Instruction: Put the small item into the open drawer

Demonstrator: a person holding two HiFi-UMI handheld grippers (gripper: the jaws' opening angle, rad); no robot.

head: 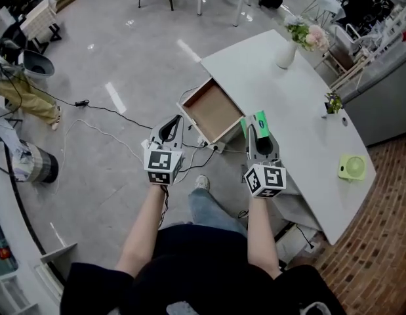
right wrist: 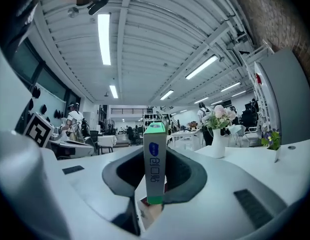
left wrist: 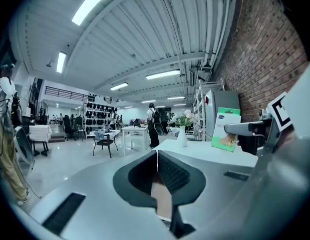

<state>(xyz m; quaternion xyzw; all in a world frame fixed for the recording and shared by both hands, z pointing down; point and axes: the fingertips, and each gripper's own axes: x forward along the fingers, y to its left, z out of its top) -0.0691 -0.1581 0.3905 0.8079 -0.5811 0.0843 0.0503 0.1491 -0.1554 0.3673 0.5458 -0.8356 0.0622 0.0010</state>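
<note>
Right gripper (head: 256, 128) clamps green box (right wrist: 155, 166) near drawer (head: 212, 109).

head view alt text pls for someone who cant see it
Seen from above, a person holds the right tongs clamped on a small green box beside the open wooden drawer of a white table. The left tongs, shut and empty, are on the drawer's other side.

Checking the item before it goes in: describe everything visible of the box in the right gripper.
The small cardboard box is slim, white-faced with blue print and green ends. It stands upright, its lower part clamped between the jaws of the right gripper, held in the air beside the open wooden drawer, not in it.
</note>
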